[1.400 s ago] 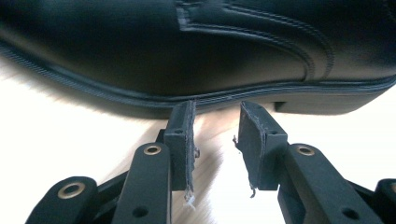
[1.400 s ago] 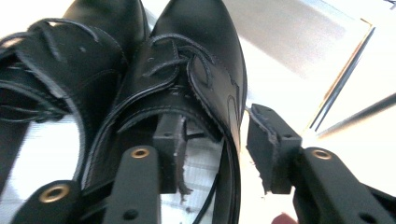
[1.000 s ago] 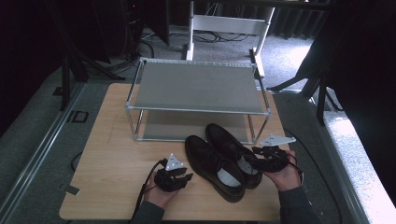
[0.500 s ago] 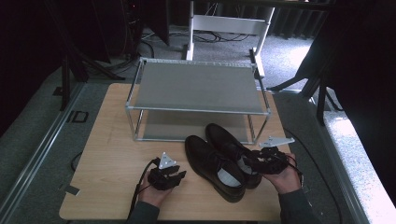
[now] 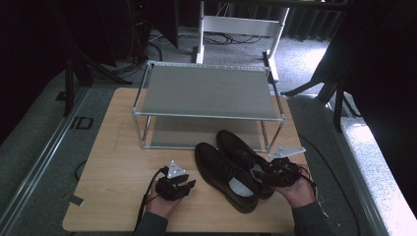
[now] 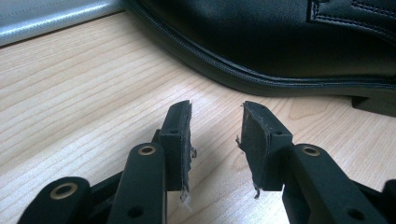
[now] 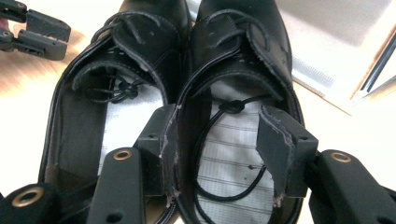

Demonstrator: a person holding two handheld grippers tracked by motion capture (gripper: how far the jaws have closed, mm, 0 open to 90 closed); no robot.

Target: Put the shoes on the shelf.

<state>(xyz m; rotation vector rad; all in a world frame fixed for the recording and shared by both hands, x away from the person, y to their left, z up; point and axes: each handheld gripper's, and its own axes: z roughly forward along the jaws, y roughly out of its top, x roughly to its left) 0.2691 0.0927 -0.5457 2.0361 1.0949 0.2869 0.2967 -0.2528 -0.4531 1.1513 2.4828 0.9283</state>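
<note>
Two black lace-up shoes stand side by side on the wooden table (image 5: pixel 118 162), toes toward the rack: the left shoe (image 5: pixel 223 174) and the right shoe (image 5: pixel 241 150). My right gripper (image 5: pixel 264 170) is open at the right shoe's heel. In the right gripper view it (image 7: pixel 217 130) hovers over that shoe's insole (image 7: pixel 233 140), its pads near the opening's two sides; I cannot tell if they touch. My left gripper (image 5: pixel 191 185) is open and low on the table, just left of the left shoe. In the left gripper view it (image 6: pixel 215 126) faces that shoe's sole edge (image 6: pixel 280 81), a short gap away.
A two-tier metal shoe rack (image 5: pixel 209 91) stands at the back of the table, its lower shelf (image 5: pixel 196 130) right behind the shoes' toes. Bare wood lies left of the left gripper. A white frame (image 5: pixel 241 24) stands on the floor beyond the table.
The left gripper has drawn back slightly to the left and toward the table's front edge. The right gripper has edged in toward the right shoe's heel. The shoes have not moved.
</note>
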